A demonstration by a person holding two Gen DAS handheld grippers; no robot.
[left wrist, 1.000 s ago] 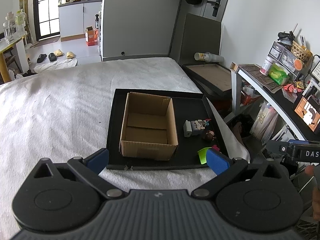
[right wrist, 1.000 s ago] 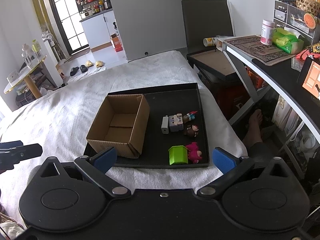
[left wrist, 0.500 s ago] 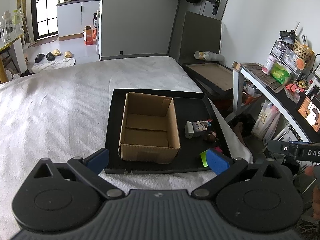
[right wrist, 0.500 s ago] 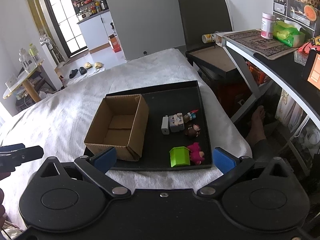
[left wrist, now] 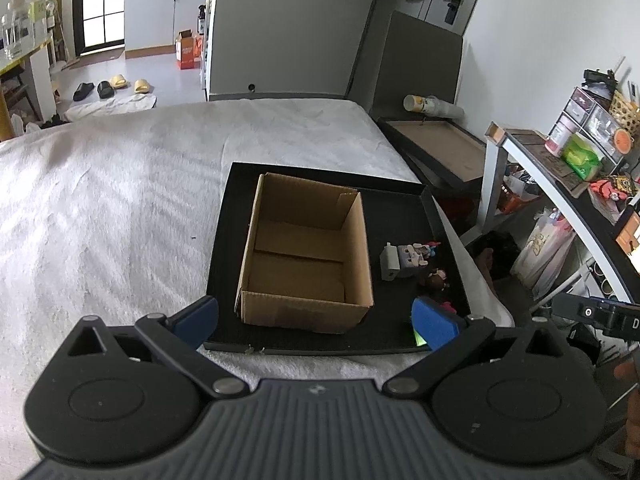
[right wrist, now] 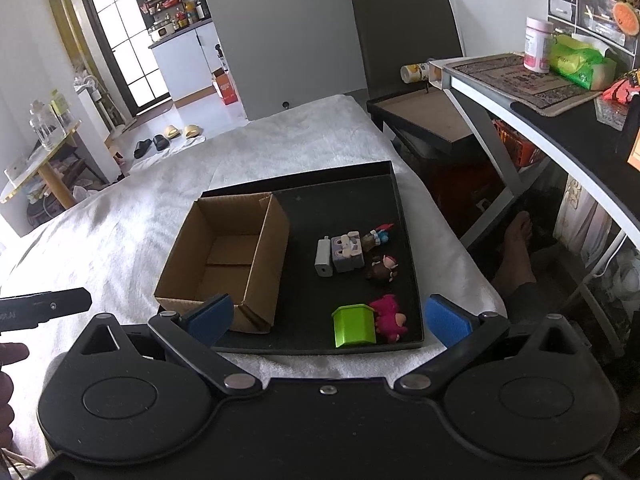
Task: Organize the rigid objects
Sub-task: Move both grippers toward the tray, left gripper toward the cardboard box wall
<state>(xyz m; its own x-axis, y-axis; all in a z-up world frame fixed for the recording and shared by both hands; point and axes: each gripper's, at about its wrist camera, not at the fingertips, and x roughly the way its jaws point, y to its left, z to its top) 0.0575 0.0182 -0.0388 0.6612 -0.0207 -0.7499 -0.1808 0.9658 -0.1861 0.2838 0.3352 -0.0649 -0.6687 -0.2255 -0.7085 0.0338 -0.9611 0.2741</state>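
The left gripper (left wrist: 314, 318) and right gripper (right wrist: 328, 320) both hover with blue-padded fingers (right wrist: 446, 320) spread wide, holding nothing. The open brown cardboard box (right wrist: 224, 264) sits in the shallow black tray (right wrist: 340, 196) beside small toy figures (right wrist: 348, 256) and a green plastic block (right wrist: 354, 326).

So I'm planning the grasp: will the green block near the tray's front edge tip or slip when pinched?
The green block looks rigid and boxy, so probably stable. Its smooth, plastic-looking sides may slip slightly. The pink toy beside it might get nudged.

Left gripper (left wrist: 314, 320) jaws spread wide, nothing between; right gripper (right wrist: 328, 318) likewise, level, side by side.
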